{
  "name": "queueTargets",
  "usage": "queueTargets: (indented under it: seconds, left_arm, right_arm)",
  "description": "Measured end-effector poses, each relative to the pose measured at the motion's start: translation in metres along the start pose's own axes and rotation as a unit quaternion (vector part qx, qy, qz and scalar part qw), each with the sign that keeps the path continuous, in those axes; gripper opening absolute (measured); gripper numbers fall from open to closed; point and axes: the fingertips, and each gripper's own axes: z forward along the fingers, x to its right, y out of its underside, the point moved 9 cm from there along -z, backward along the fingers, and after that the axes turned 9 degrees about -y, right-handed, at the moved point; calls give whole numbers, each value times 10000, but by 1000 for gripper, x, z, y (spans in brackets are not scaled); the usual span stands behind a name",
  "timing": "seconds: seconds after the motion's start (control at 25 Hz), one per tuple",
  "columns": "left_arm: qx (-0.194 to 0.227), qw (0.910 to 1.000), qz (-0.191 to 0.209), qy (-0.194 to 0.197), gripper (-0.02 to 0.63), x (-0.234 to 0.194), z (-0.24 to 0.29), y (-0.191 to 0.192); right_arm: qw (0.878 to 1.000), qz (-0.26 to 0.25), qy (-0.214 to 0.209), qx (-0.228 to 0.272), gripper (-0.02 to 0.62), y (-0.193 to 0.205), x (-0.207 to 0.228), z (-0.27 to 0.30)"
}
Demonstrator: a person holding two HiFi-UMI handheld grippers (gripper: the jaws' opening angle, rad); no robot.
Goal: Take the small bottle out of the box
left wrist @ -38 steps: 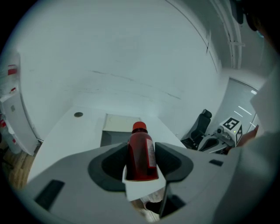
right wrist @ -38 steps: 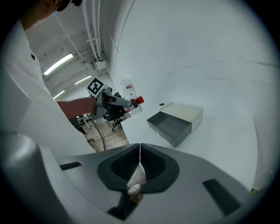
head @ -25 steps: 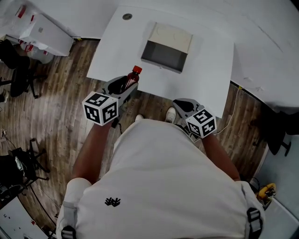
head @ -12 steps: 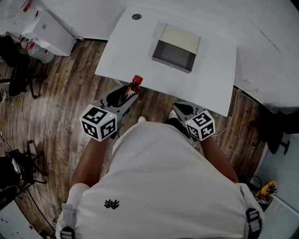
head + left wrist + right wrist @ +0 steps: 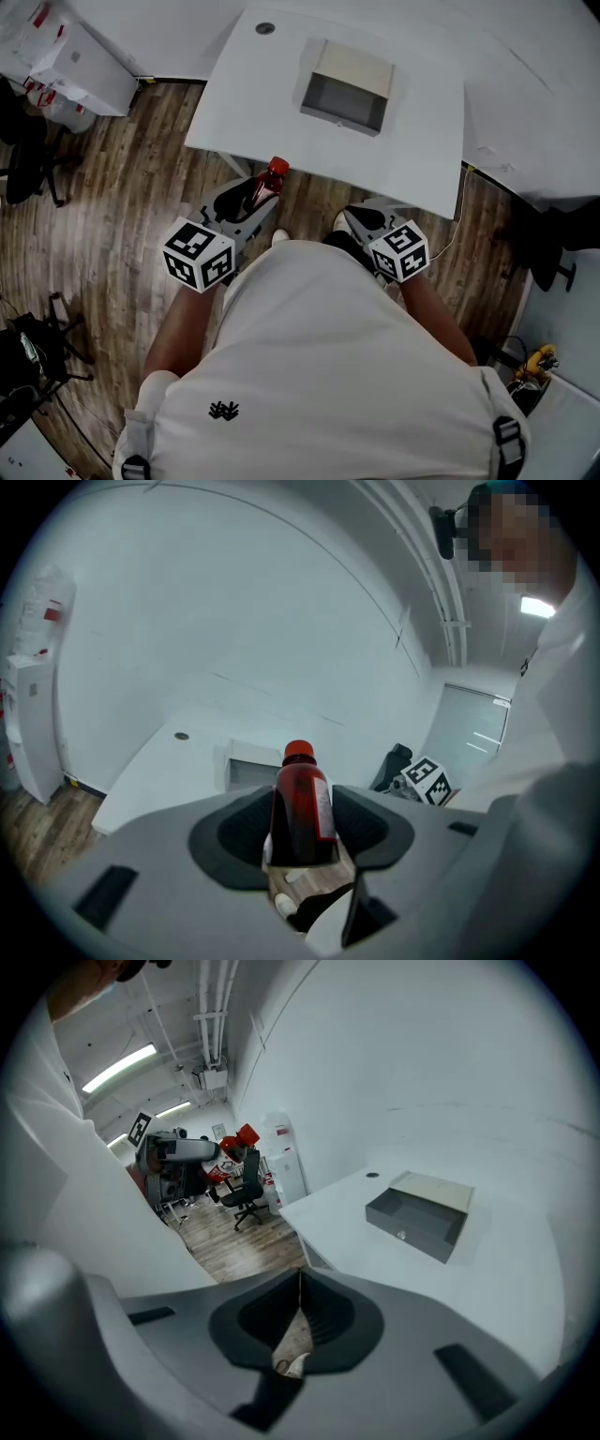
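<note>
A small dark-red bottle (image 5: pixel 265 185) with a red cap stands between the jaws of my left gripper (image 5: pixel 246 194), which is shut on it, held off the table's near edge above the wooden floor. In the left gripper view the small bottle (image 5: pixel 300 808) sits upright between the black pads. The grey open box (image 5: pixel 345 86) with its beige lid lies on the white table (image 5: pixel 281 103), apart from both grippers. My right gripper (image 5: pixel 367 221) hangs at the table's near edge; its jaws meet with nothing between them. The right gripper view shows the box (image 5: pixel 420 1208) on the table.
Wooden floor (image 5: pixel 122 206) surrounds the table's left and near sides. Office chairs (image 5: pixel 28 159) and a white cabinet (image 5: pixel 66 56) stand to the left. A cable (image 5: pixel 459 220) hangs by the table's right corner.
The person has stepped back from the table, so the box and table appear farther off. My left gripper has drawn back a little with the bottle still in it.
</note>
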Motion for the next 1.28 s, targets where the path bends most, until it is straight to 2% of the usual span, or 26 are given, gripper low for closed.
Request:
queueTargets:
  seconds: [1.28]
  left_arm:
    - [-70, 9997, 23, 254, 206, 8, 5, 1]
  right_arm:
    - [9998, 29, 169, 62, 6, 8, -10, -3]
